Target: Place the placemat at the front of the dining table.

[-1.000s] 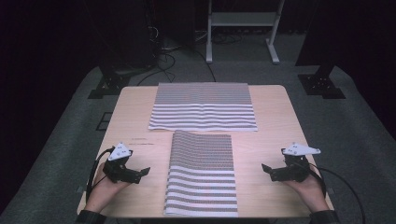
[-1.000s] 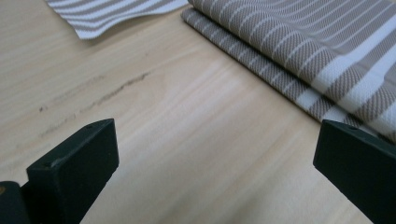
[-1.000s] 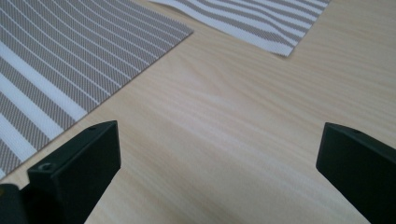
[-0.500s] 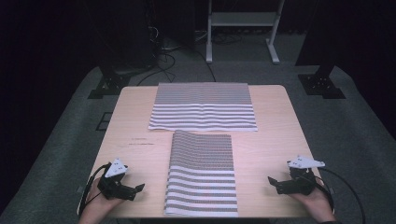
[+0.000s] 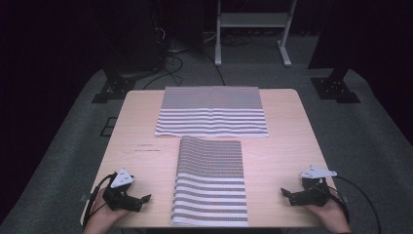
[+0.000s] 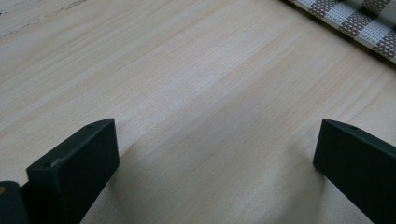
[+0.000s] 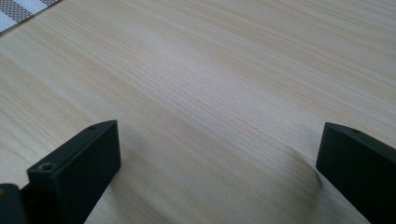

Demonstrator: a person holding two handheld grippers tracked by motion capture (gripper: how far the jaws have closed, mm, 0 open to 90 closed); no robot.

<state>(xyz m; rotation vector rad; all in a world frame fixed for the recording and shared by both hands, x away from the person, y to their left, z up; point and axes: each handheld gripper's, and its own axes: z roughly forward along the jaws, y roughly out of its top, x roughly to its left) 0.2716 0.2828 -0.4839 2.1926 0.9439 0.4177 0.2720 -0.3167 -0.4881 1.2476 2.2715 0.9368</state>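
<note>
Grey-and-white striped cloths (image 5: 209, 190), pale wood table (image 5: 287, 146)

dim, dark surroundings; table (image 5: 287, 146) evenly lit from above, soft shadows, slight blur.

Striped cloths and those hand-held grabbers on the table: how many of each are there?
Striped cloths: 2, the near folded cloth and the far cloth.
Hand-held grippers: 2, the left gripper and the right gripper, both with fingers apart and holding nothing.
Total: 4 on the table.
</note>
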